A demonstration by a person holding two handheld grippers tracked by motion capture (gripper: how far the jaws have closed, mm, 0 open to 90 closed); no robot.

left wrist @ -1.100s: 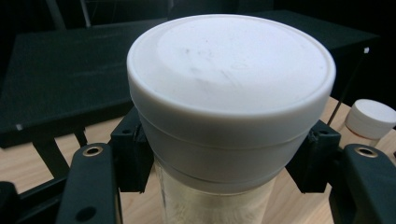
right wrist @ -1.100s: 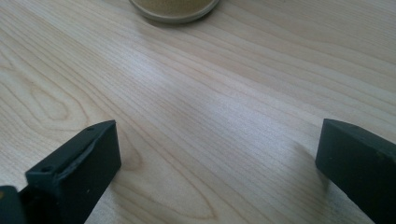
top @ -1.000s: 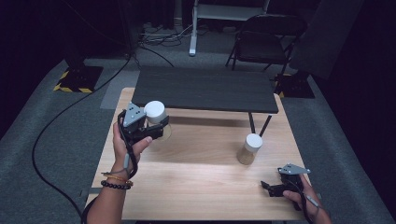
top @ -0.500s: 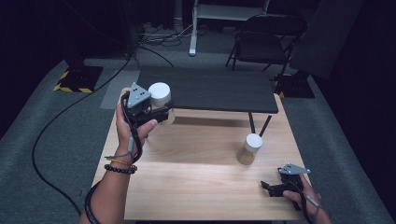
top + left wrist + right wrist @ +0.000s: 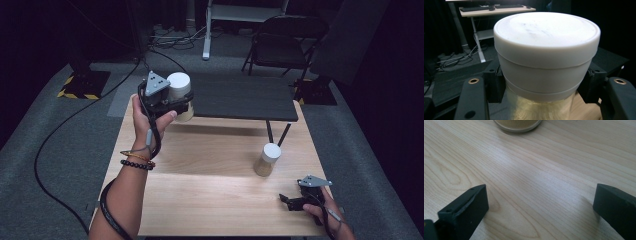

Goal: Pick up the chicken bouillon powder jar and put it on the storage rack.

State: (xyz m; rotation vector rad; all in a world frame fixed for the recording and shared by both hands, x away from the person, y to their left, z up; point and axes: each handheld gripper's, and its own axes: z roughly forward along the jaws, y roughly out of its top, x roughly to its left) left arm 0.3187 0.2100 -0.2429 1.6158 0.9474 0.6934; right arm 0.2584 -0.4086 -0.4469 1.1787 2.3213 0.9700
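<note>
Left hand-held gripper (image 5: 176, 106) clamped on white-lidded jar (image 5: 179, 90) (held aloft), right hand-held gripper (image 5: 292, 200) jaws wide apart

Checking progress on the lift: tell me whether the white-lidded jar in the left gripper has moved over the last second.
Yes. The jar, clamped in the left gripper, has travelled away from the person, off the wooden table toward the dark shelf.
</note>
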